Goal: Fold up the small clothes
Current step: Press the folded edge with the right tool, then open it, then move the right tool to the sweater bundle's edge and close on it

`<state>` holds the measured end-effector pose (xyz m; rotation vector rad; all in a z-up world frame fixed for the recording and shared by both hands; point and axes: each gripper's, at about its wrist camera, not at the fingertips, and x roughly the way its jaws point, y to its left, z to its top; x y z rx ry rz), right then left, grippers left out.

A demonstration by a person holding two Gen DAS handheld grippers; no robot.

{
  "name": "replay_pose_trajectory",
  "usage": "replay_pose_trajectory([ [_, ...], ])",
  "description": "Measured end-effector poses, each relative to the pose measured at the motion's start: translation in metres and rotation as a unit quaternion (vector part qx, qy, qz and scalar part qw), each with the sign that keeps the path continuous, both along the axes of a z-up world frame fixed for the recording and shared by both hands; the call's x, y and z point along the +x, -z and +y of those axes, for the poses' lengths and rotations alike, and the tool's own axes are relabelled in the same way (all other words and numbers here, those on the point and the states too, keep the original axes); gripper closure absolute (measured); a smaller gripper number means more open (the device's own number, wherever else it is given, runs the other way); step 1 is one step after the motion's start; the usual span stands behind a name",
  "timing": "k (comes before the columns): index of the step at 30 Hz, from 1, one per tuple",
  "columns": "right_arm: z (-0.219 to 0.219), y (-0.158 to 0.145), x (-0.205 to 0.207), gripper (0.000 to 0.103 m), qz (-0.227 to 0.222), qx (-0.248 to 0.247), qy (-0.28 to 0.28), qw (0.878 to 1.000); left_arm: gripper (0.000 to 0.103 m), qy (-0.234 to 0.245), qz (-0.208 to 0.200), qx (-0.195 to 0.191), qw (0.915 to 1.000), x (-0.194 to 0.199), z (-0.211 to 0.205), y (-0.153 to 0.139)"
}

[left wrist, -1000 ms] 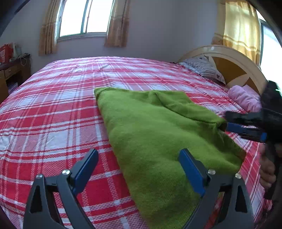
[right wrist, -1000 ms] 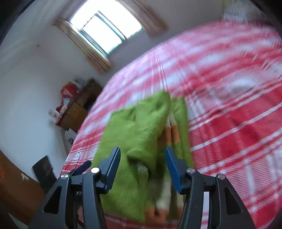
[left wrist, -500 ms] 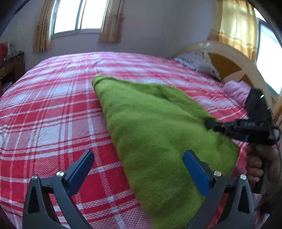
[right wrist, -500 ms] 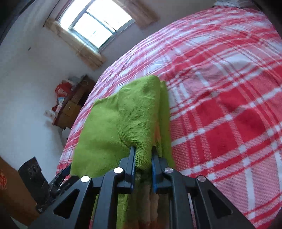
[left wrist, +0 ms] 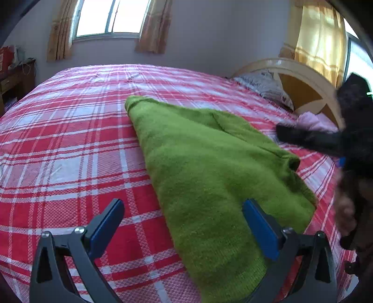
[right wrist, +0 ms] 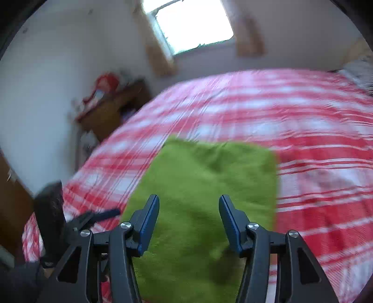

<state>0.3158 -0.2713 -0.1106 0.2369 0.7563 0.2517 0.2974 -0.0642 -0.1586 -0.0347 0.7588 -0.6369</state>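
The green knit garment is lying folded flat on the red-and-white plaid bedspread, with a small folded-over flap along its far right edge. From the left gripper it stretches forward and away, its near end running under and past that gripper's right finger while the left finger sits over bare bedspread. That gripper's jaws are spread wide and aren't pinching anything. In the right wrist view, which is pretty blurry, the same garment sits straight ahead of and below the right gripper; its jaws have just been opening, they stand about half apart, and nothing is between the blue pads, the cloth just lies underneath. The right gripper also shows up dark and smeared at the right side of the left view, held by a hand, near the garment's right edge. Beyond that there's a pillow and a wooden headboard off to the far right, plus a curtained window on the back wall.
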Motion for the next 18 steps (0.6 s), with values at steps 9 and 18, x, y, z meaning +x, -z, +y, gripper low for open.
replay_pose_trajectory([
  [9,-0.042,0.041,0.018,0.049,0.059,-0.050,0.087,0.993,0.000,-0.047,0.034,-0.031,0.9978,0.010,0.022,0.007],
  [18,0.052,0.018,0.006,0.049,0.018,-0.145,-0.063,0.987,0.000,-0.045,0.021,-0.032,0.9983,0.004,0.022,0.005],
])
